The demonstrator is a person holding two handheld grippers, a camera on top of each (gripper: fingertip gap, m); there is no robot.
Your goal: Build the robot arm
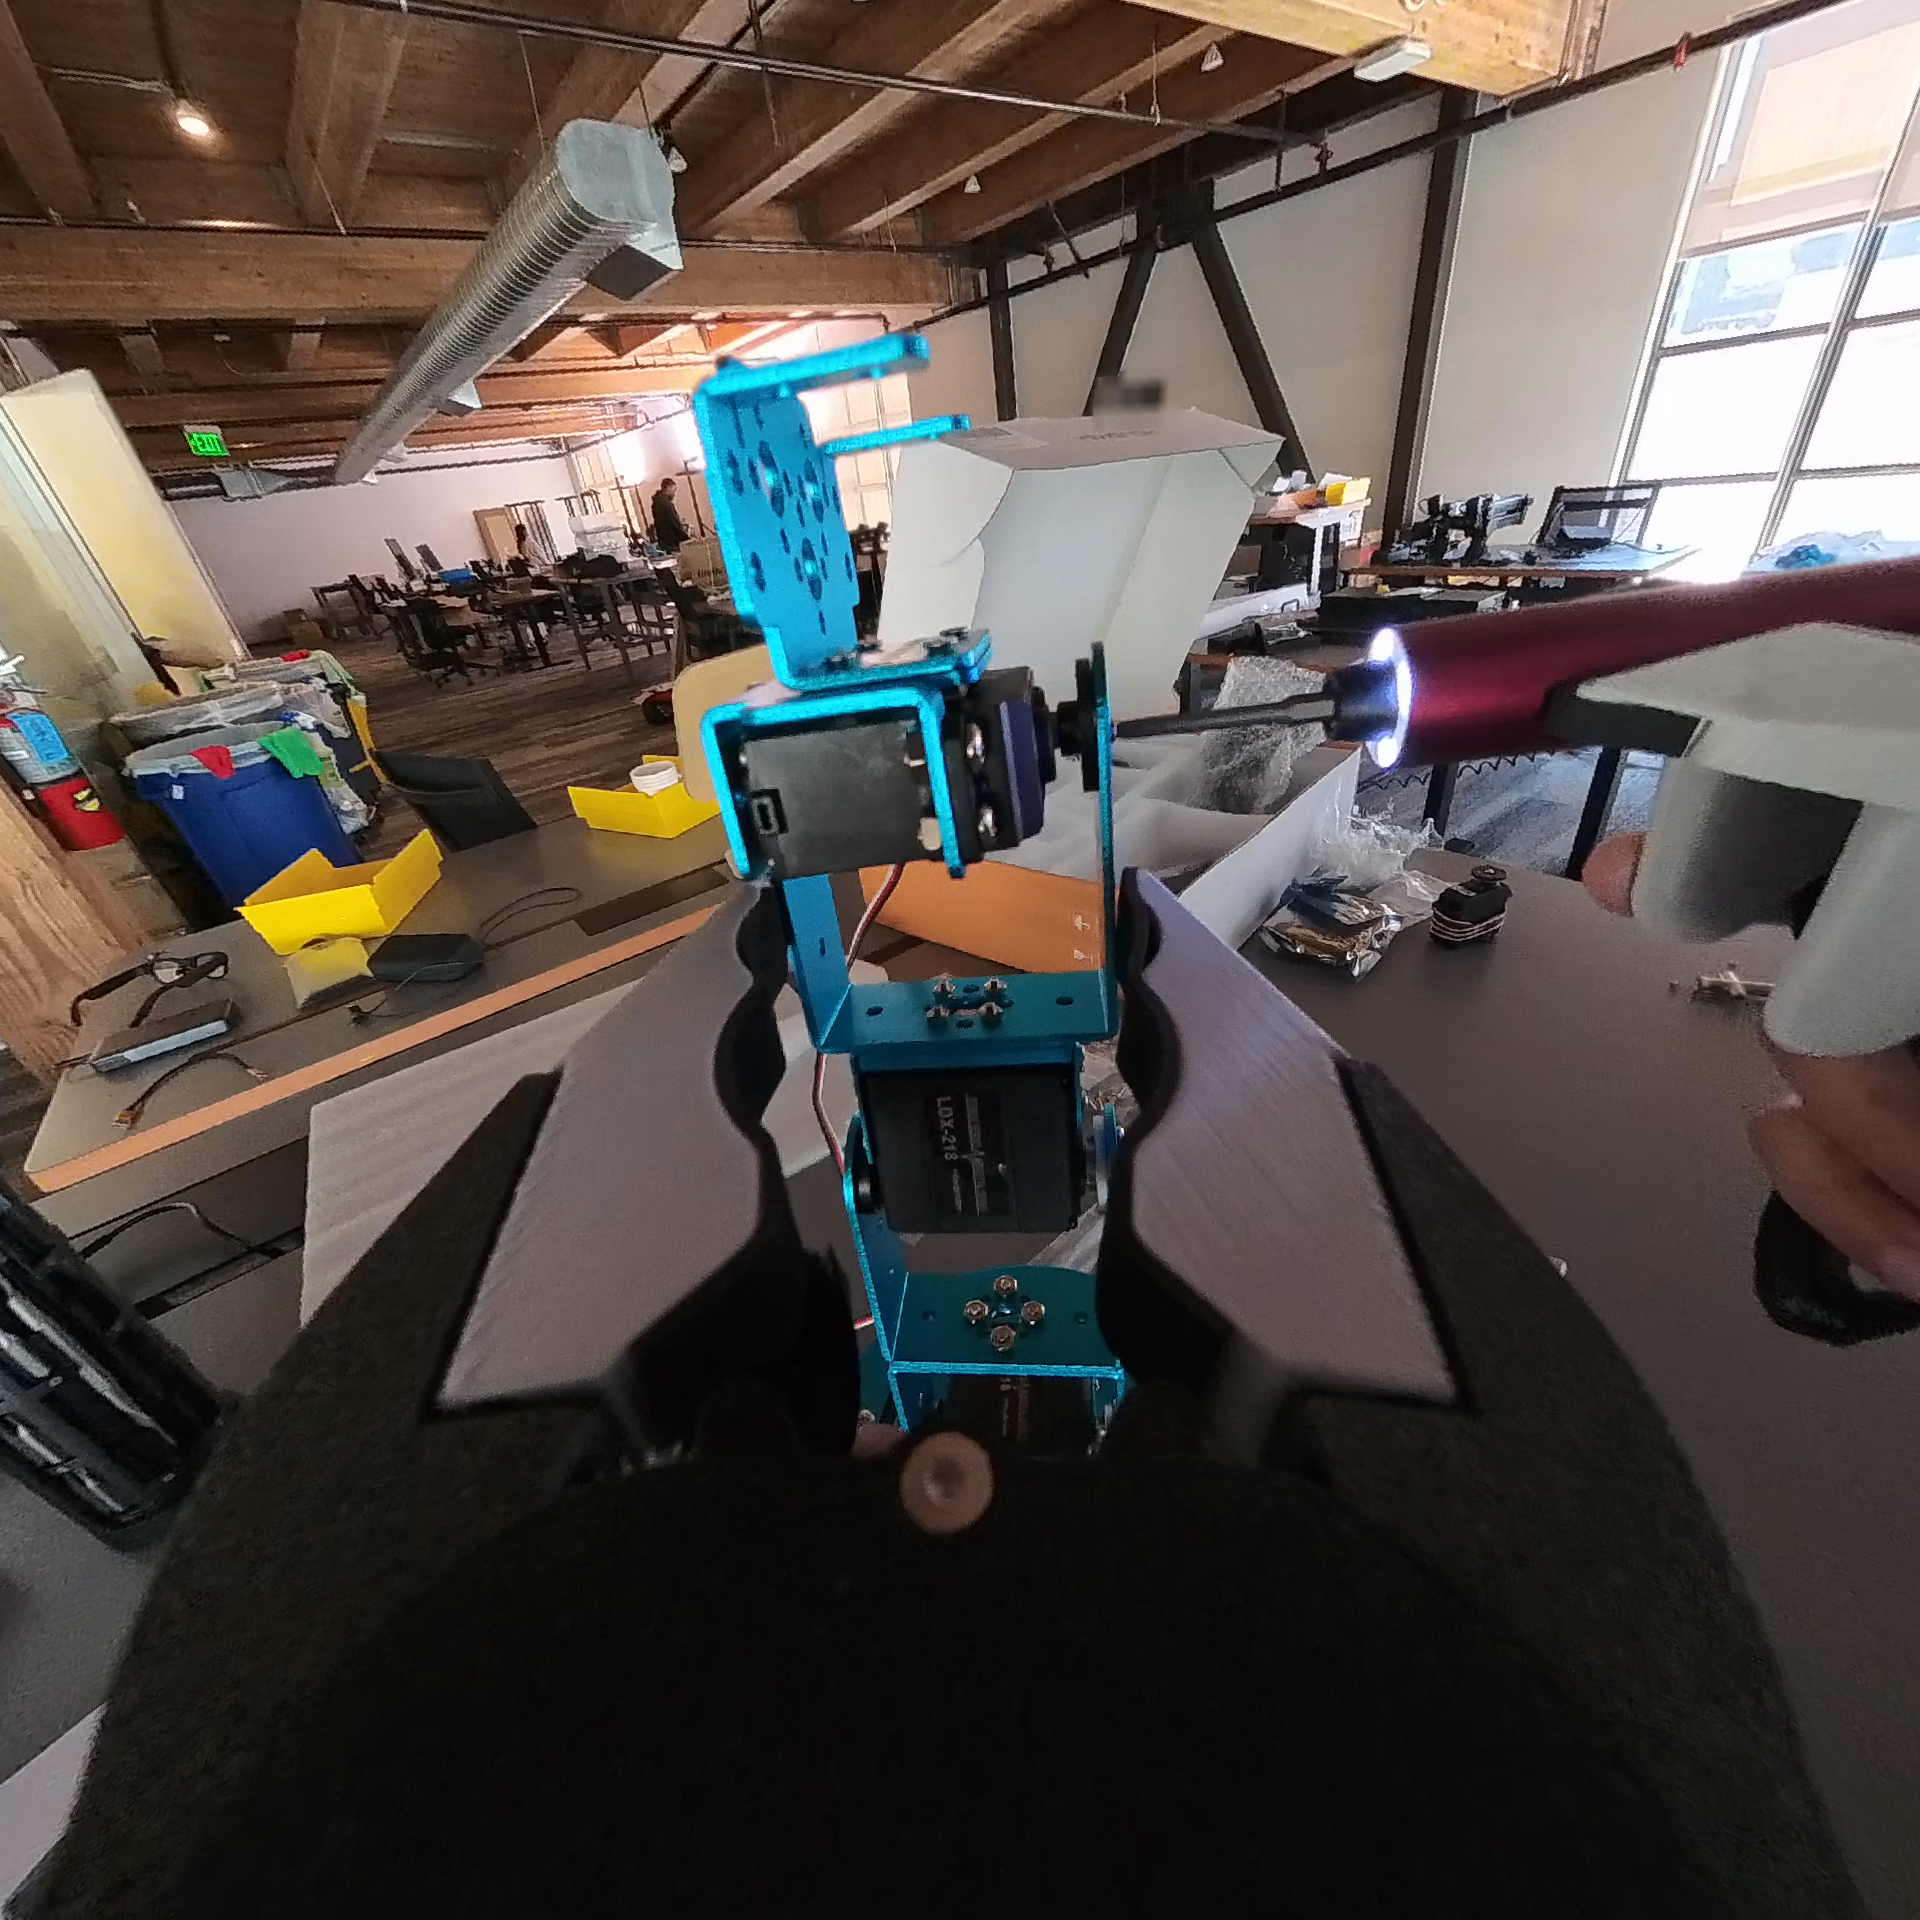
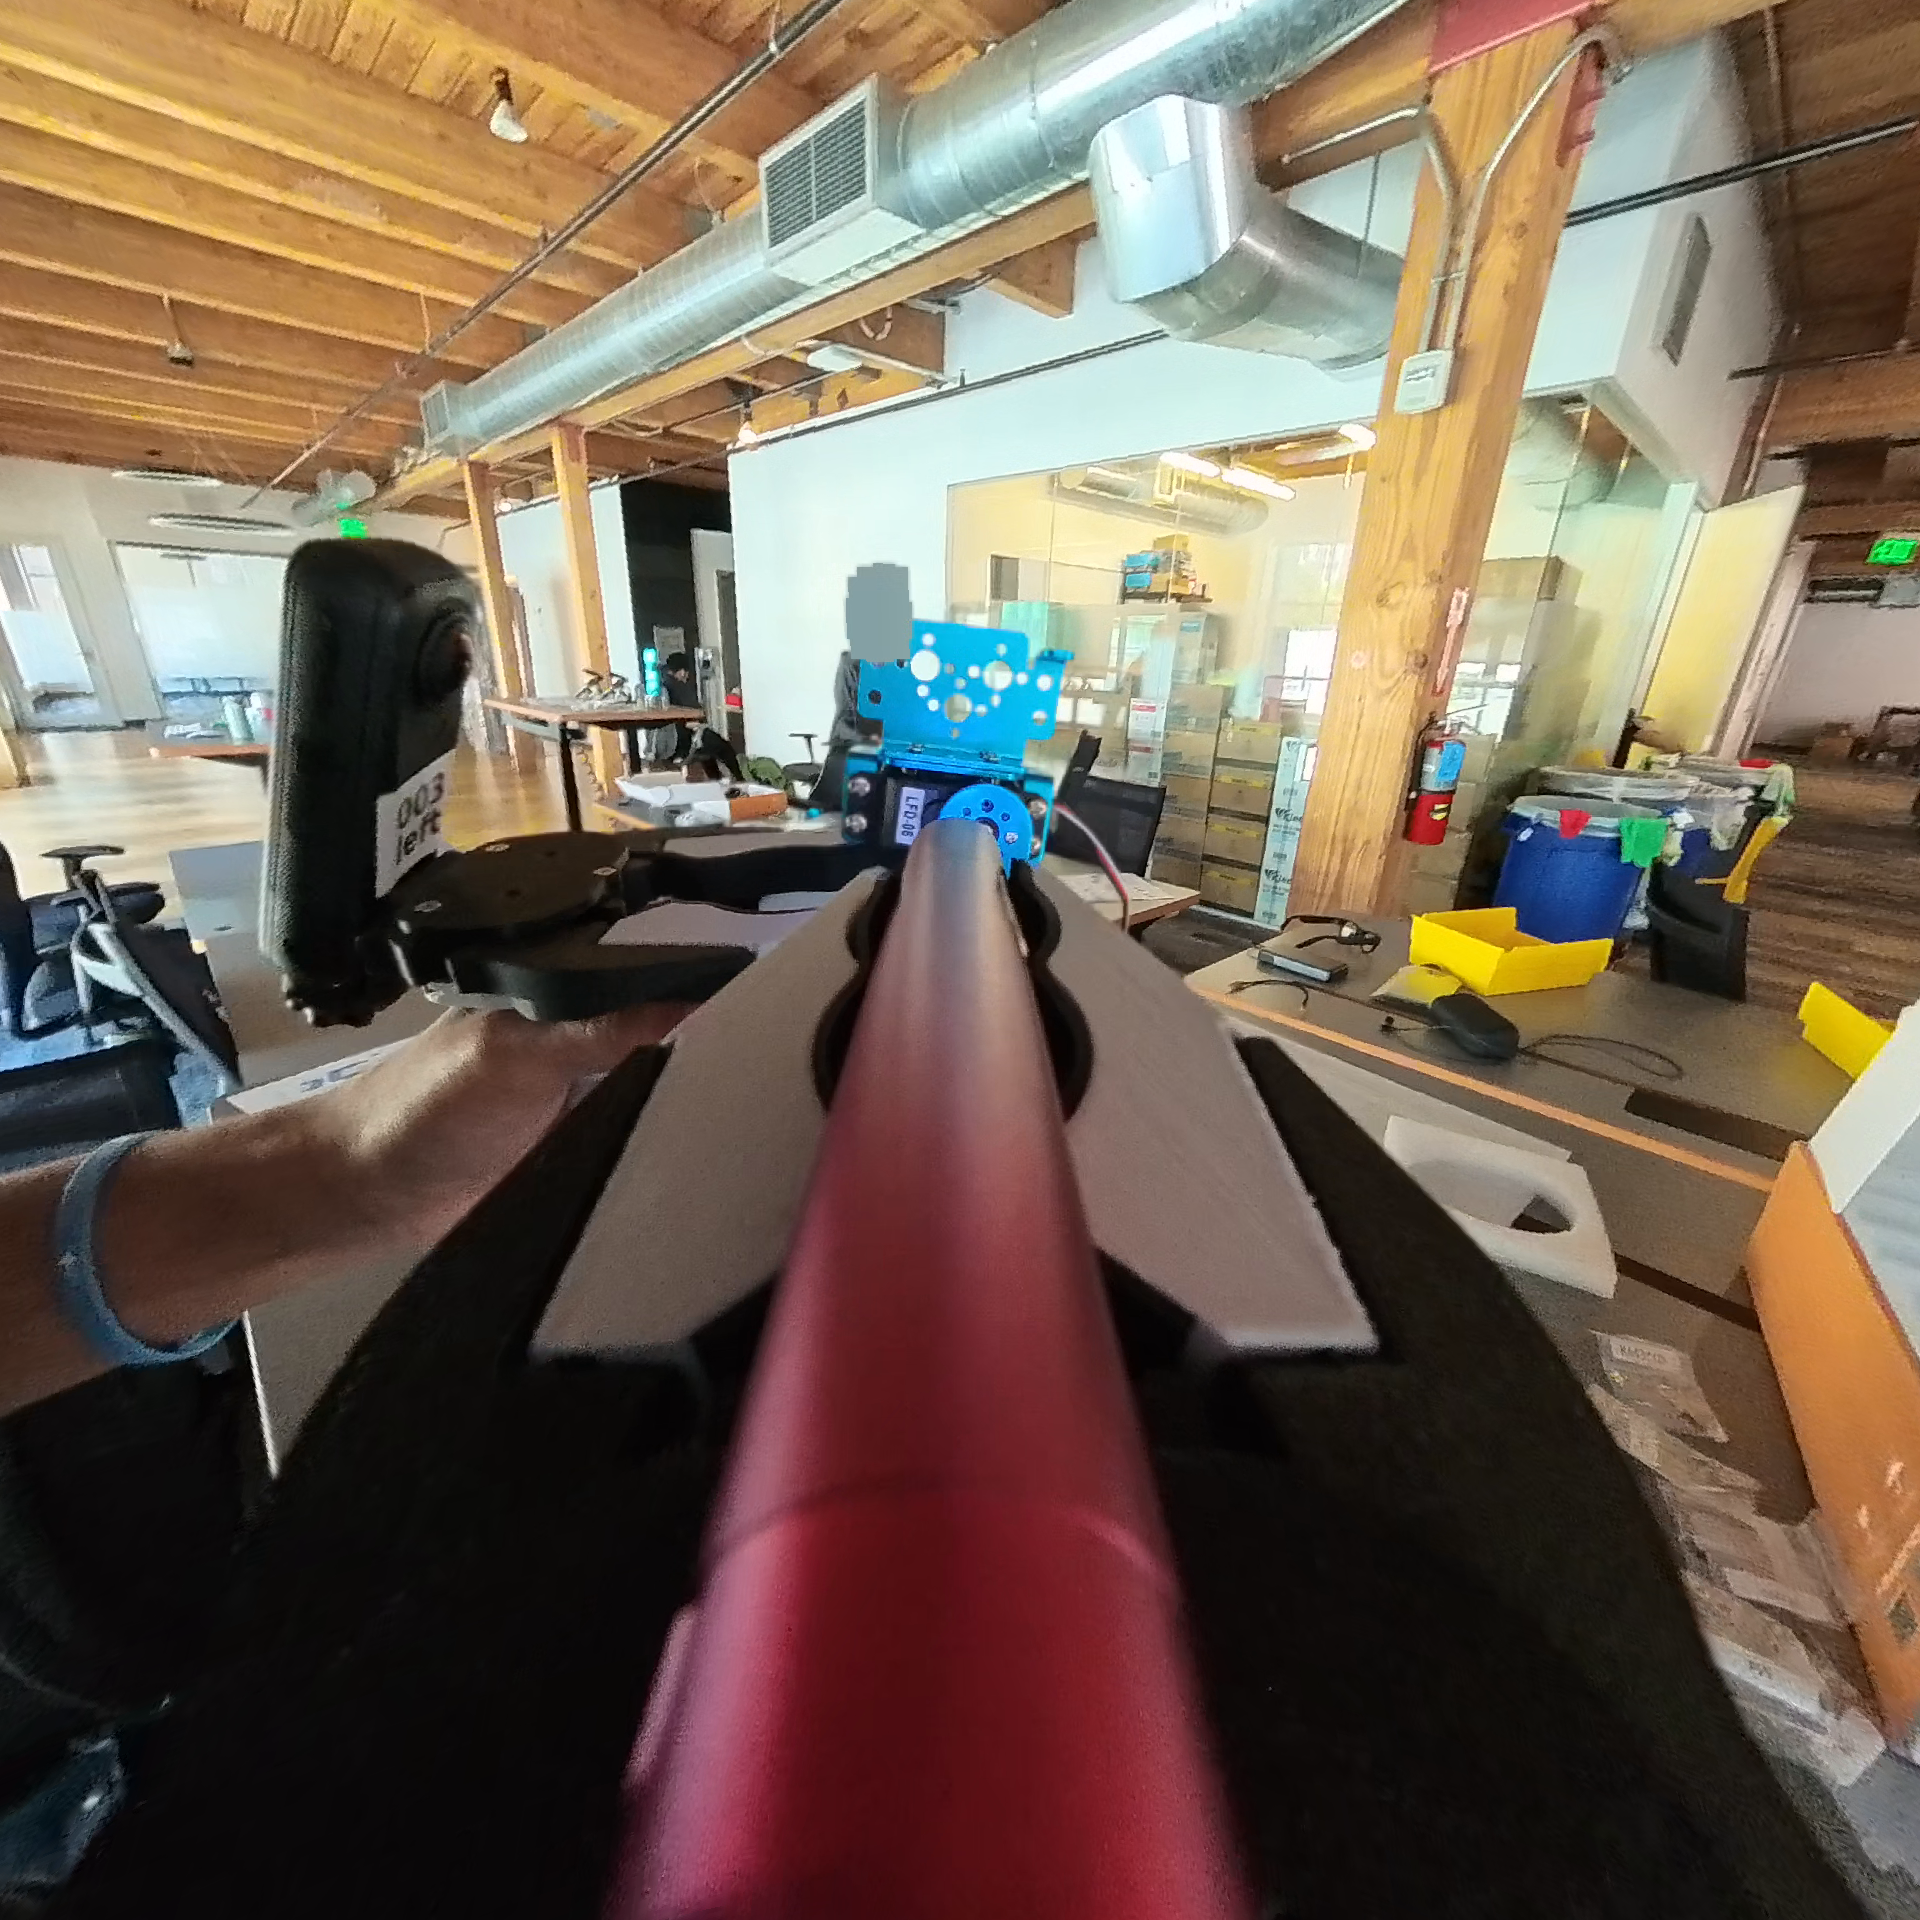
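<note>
A: What has the left gripper (image 1: pixel 940 997) got?

B: Its 2 fingers are clamped on a blue bracket assembly (image 1: pixel 894 790), a metal frame with black servos, held upright off the dark table (image 1: pixel 1507 1091). The fingers press the U-shaped bracket near its lower half.

A: And the right gripper (image 2: pixel 951 904)?

B: Closed tight around a red electric screwdriver (image 2: pixel 935 1299), lying along its fingers. In the left wrist view the screwdriver's lit tip comes in from the right, its black bit touching the round horn on the upper servo (image 1: pixel 997 753).

A: Anything around them?

B: A white open box (image 1: pixel 1070 520) stands just behind the assembly. Far left, yellow bins (image 1: pixel 343 894) sit on another table. A loose black servo (image 1: pixel 1470 904) lies to the right on the dark table.
</note>
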